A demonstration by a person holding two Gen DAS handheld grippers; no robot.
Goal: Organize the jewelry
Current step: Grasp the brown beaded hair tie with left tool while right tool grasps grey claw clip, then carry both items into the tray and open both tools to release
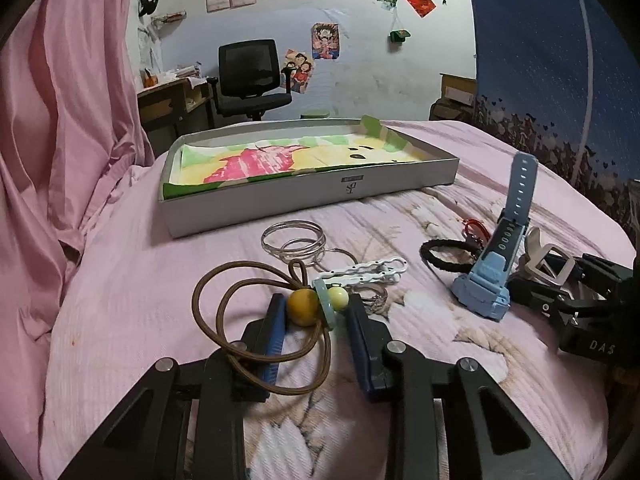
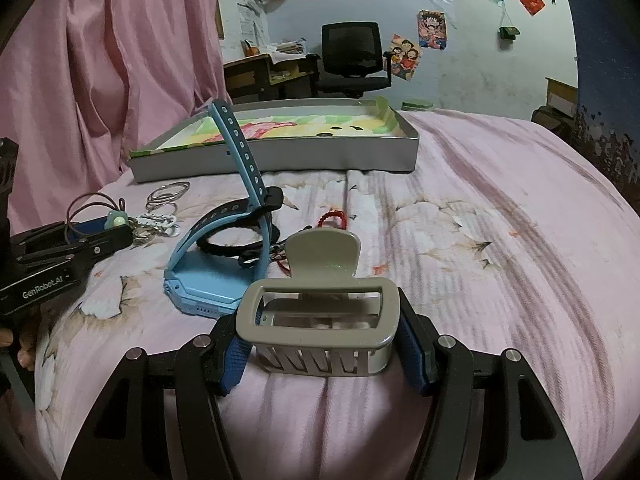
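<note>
My left gripper [image 1: 316, 312] is open around the beads of a brown hair tie [image 1: 304, 306] lying on the pink bedspread. Silver bangles [image 1: 294, 240] and a white clip [image 1: 372, 270] lie just beyond it. My right gripper [image 2: 324, 336] is shut on a beige claw hair clip [image 2: 320, 320], its pads touching both sides. A light blue watch [image 2: 216, 280] stands left of it with its strap upright, and shows in the left wrist view [image 1: 486, 288]. A black braided band [image 2: 232, 246] and a red cord [image 2: 334, 216] lie behind the watch.
A shallow grey box [image 1: 312, 196] lined with a colourful drawing sits at the far edge of the bed, also in the right wrist view [image 2: 280, 160]. A pink curtain [image 1: 60, 120] hangs on the left. An office chair [image 1: 252, 80] and desk stand beyond.
</note>
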